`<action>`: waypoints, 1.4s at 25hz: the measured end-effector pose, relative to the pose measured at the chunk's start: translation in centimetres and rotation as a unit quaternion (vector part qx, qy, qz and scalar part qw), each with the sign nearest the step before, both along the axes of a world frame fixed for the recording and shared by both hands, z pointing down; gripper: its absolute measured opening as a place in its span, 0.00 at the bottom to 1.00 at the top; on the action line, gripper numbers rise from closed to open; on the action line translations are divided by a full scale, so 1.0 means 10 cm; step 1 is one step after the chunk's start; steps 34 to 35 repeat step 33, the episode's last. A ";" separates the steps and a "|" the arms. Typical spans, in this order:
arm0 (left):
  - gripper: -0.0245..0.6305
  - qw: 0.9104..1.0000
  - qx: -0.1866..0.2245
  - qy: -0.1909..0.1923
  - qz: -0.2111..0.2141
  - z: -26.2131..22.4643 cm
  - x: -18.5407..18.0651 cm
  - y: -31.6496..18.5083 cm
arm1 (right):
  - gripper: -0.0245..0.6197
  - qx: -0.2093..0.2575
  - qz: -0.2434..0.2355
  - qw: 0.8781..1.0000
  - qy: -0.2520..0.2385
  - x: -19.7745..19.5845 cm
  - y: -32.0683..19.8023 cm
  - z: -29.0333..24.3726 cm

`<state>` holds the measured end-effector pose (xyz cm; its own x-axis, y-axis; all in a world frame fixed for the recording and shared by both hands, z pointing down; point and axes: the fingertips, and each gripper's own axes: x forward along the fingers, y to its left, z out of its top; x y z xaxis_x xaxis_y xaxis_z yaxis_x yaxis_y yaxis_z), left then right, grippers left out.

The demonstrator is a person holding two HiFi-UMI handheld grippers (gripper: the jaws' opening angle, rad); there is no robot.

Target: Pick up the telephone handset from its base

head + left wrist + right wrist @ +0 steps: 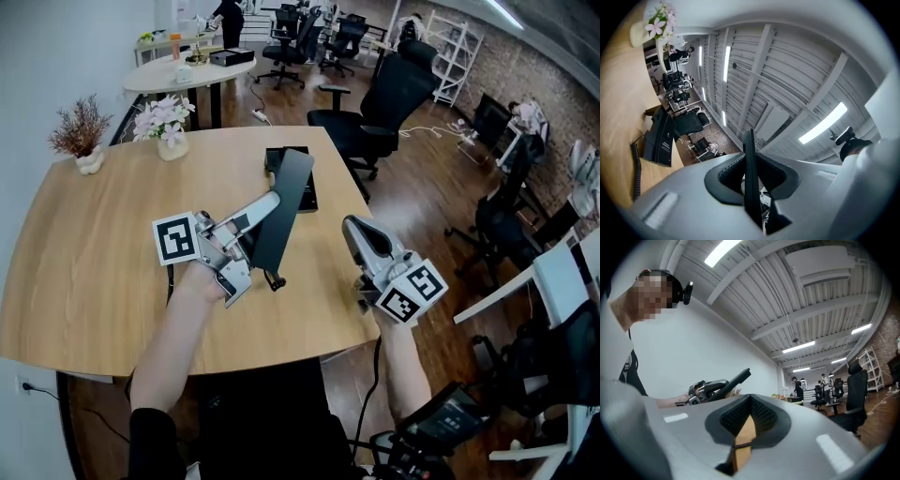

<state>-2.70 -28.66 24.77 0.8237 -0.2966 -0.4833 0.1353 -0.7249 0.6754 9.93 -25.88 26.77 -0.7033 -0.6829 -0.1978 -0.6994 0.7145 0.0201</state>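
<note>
Wood surface: left gripper clamped on handset, held tilted, base just beyond its tip. Right gripper clenched, empty, alongside.

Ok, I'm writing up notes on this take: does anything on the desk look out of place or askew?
Only the handset: it is off its base, held tilted above the table in the left gripper. The flower pot and the dried plant stand upright; nothing looks spilled or damaged.
</note>
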 end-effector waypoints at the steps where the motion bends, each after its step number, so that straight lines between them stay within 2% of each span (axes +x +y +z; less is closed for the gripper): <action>1: 0.16 1.000 -0.013 -0.002 -0.004 0.05 -0.03 -0.06 | 0.04 -0.005 0.002 1.000 -0.004 -0.01 -0.03 0.04; 7: 0.16 0.997 -0.066 0.004 -0.034 0.21 -0.18 -0.42 | 0.04 -0.023 0.005 1.000 0.002 -0.05 -0.34 0.25; 15: 0.16 0.989 -0.122 0.034 -0.069 0.39 -0.26 -0.97 | 0.04 -0.045 0.029 0.998 0.033 -0.06 -1.22 0.42; 19: 0.16 0.985 -0.146 0.032 -0.082 0.50 -0.26 -1.22 | 0.04 -0.043 0.039 0.998 0.027 -0.03 -1.56 0.48; 27: 0.16 0.977 -0.169 -0.005 -0.129 0.79 -0.29 -1.66 | 0.04 -0.054 0.038 0.998 0.016 0.14 -1.58 0.67; 35: 0.16 0.974 -0.180 -0.014 -0.138 0.89 -0.11 -1.97 | 0.04 -0.057 0.026 0.998 0.027 0.18 -1.69 0.67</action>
